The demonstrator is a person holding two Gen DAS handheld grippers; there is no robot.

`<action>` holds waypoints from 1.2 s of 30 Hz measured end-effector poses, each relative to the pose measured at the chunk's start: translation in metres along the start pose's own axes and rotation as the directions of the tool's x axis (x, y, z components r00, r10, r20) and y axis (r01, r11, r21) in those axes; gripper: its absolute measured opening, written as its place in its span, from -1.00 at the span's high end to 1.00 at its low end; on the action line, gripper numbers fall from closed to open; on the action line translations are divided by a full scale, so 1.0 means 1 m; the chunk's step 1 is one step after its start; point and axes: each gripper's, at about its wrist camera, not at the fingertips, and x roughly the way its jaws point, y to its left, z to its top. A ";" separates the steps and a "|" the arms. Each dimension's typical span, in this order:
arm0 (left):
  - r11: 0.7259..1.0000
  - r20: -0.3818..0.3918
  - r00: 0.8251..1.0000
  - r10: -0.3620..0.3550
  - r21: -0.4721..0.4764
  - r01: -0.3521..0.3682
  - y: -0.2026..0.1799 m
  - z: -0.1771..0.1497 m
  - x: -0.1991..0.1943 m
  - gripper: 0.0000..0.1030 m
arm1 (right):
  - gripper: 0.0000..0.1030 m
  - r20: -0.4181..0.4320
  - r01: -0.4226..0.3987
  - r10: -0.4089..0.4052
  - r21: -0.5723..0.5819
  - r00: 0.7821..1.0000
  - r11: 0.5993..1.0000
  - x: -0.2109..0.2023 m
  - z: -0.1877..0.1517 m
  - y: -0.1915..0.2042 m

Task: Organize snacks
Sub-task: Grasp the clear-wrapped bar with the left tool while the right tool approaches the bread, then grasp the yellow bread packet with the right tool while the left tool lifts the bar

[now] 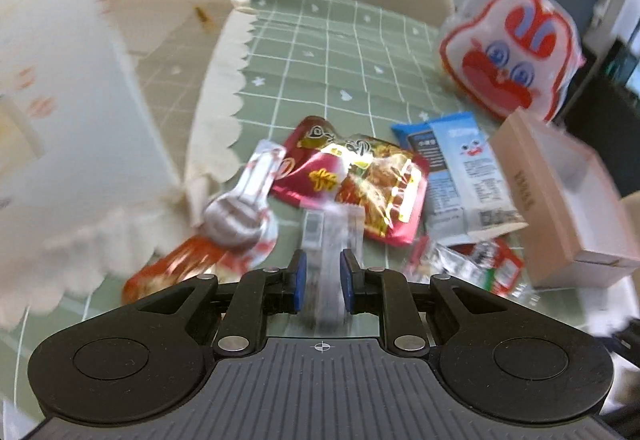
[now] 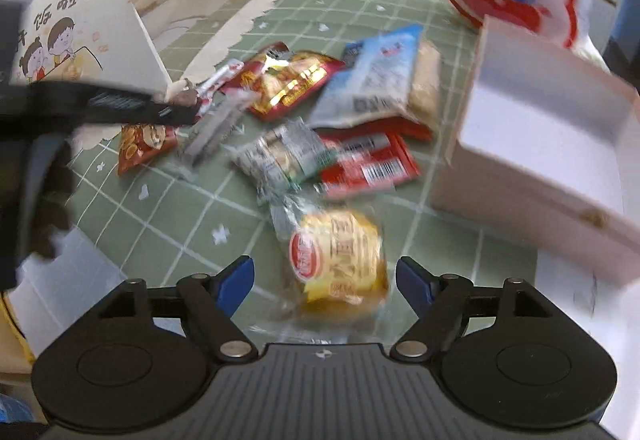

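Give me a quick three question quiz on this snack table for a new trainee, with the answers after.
1. True or false: the left gripper is shut on a silvery packet.
2. What lies between the right gripper's open jaws: A, a yellow cake packet; B, a spoon; C, a banana?
3. Fill in: the pink box stands with its lid ____.

Key:
1. True.
2. A. The yellow cake packet lies there on the green tablecloth; the pads do not press on it.
3. Open.

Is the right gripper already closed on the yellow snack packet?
No, the right gripper stands open, and the yellow snack packet lies on the tablecloth between its fingers, untouched.
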 end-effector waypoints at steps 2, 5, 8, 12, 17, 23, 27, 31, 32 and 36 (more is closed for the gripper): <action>0.999 -0.021 0.999 0.026 0.028 -0.025 -0.006 0.005 0.011 0.59 | -0.61 0.003 0.019 -0.019 0.016 1.000 1.000 -0.001 -0.009 -0.005; 0.995 -0.021 0.998 0.059 0.079 -0.057 -0.015 0.006 0.022 0.58 | -0.67 0.001 0.007 -0.007 0.058 1.000 0.998 -0.001 -0.020 -0.019; 0.980 -0.007 0.992 0.129 0.155 -0.127 -0.026 0.006 0.025 0.41 | -0.80 -0.004 -0.045 0.046 0.134 0.999 0.990 0.005 -0.028 -0.034; 0.975 -0.008 0.985 0.174 0.139 -0.171 -0.027 0.006 0.025 0.33 | -0.97 0.014 -0.093 0.092 0.141 0.996 0.986 0.007 -0.029 -0.038; 0.985 -0.033 0.992 0.124 0.129 -0.119 -0.033 0.000 0.020 0.36 | -1.00 0.015 -0.115 0.115 0.109 0.993 0.987 0.008 -0.031 -0.037; 0.984 -0.011 0.987 0.161 0.078 -0.160 -0.033 -0.014 0.010 0.26 | -1.00 0.029 -0.143 0.141 0.113 0.990 0.983 0.005 -0.033 -0.042; 0.992 -0.033 0.994 0.105 0.071 -0.102 -0.034 -0.033 -0.004 0.23 | -0.92 -0.032 -0.121 0.122 0.047 0.992 0.992 0.002 -0.032 -0.037; 0.999 -0.042 0.999 -0.003 0.054 0.005 -0.036 -0.053 -0.022 0.22 | -0.90 0.022 -0.079 0.079 0.004 0.997 0.997 -0.025 -0.040 -0.030; 0.999 -0.025 1.000 -0.013 0.049 0.014 -0.036 -0.055 -0.028 0.22 | -0.90 0.046 -0.051 0.052 -0.016 0.998 0.999 -0.033 -0.043 -0.029; 1.000 0.013 1.000 0.004 -0.025 -0.004 -0.032 -0.052 -0.031 0.23 | -0.90 0.102 0.033 -0.027 -0.059 0.994 0.998 -0.052 -0.050 -0.024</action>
